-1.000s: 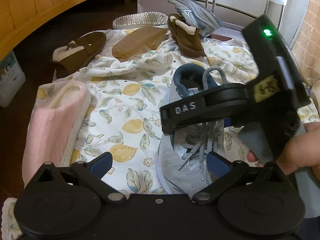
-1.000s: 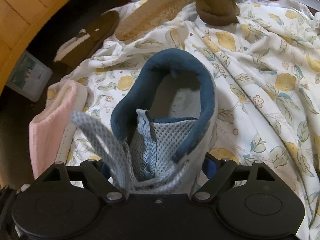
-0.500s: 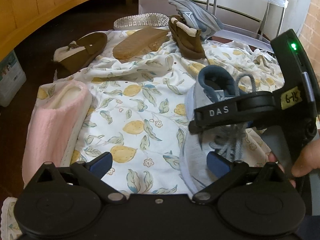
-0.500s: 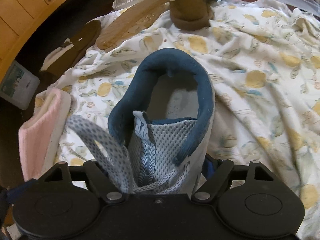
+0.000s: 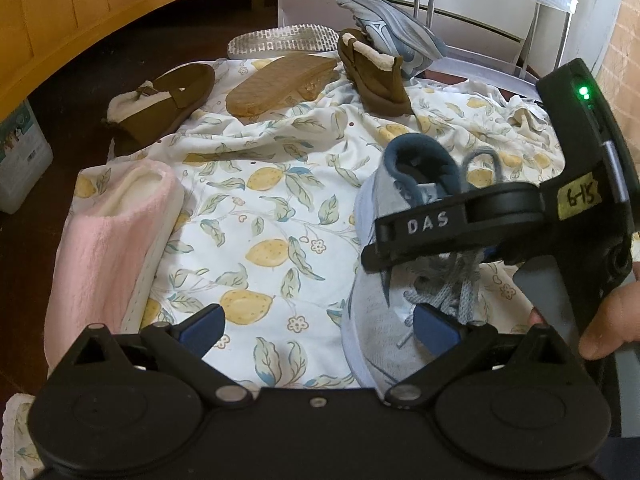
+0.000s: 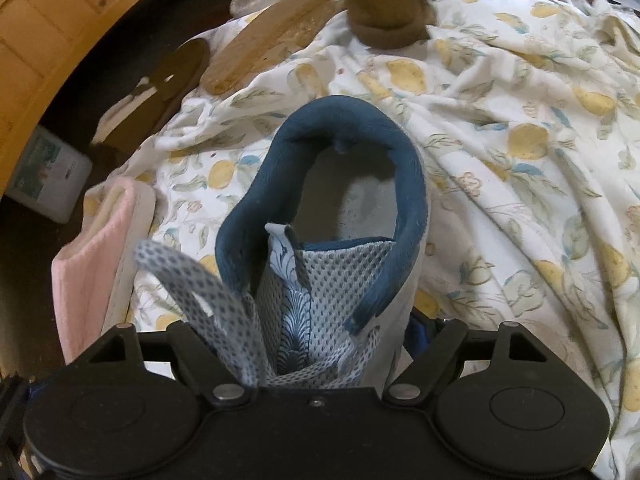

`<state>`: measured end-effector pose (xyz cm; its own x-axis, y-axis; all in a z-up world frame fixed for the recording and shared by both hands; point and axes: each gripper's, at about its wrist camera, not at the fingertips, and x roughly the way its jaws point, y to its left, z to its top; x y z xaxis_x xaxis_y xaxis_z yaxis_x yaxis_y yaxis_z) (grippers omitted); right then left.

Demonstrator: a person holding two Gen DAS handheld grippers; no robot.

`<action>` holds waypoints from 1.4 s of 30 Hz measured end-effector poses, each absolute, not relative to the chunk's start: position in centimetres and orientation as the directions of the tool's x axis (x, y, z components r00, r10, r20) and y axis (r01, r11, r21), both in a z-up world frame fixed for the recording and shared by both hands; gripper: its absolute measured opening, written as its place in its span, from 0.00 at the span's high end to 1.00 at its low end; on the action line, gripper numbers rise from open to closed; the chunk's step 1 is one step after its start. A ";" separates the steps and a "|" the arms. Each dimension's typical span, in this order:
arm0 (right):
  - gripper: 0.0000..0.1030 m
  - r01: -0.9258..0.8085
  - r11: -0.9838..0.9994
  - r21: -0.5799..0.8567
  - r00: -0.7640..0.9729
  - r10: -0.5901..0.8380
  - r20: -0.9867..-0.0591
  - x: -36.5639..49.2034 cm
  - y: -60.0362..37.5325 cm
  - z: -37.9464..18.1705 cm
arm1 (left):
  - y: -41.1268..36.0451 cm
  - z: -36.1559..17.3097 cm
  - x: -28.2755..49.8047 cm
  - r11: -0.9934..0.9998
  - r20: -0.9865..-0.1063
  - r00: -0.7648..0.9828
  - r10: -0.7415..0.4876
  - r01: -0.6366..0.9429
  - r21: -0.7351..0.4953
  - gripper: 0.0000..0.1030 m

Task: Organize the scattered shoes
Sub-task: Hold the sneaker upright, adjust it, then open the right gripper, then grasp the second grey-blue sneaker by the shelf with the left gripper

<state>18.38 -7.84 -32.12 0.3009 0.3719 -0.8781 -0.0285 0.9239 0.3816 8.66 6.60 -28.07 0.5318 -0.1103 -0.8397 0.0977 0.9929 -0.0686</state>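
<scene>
On the left, the pink slipper (image 5: 108,240) lies on the lemon-print sheet (image 5: 256,208), awaiting sorting. The left claw (image 5: 316,324) hangs nearby, tilted steeply down, jaws apart and empty. To the right, the right claw (image 6: 328,332) is clamped across the grey sneaker (image 6: 332,240) at its laces, heel pointing far, likely for carrying it. Brown slippers (image 5: 160,100) lie far off.

Two sneakers (image 5: 384,272), five slippers (image 5: 160,100)
</scene>
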 end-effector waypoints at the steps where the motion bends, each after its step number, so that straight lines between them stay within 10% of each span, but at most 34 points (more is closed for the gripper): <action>1: 0.18 -0.028 0.924 0.381 0.303 0.371 -0.878 18.4 -7.8 -32.2 | 6.6 -28.1 8.7 0.993 -0.840 0.531 -0.110 0.098 -0.068 0.01; 27: 0.08 -0.200 0.868 0.455 0.589 0.478 -0.652 16.9 -12.9 -23.2 | 5.5 -24.7 6.8 0.988 -0.732 0.665 -0.145 0.129 -0.078 0.01; 42: 0.00 -0.102 0.933 0.346 0.798 0.284 -0.531 19.3 -18.4 -19.6 | 4.6 -20.2 9.8 0.992 -0.632 0.765 -0.123 0.100 -0.071 0.01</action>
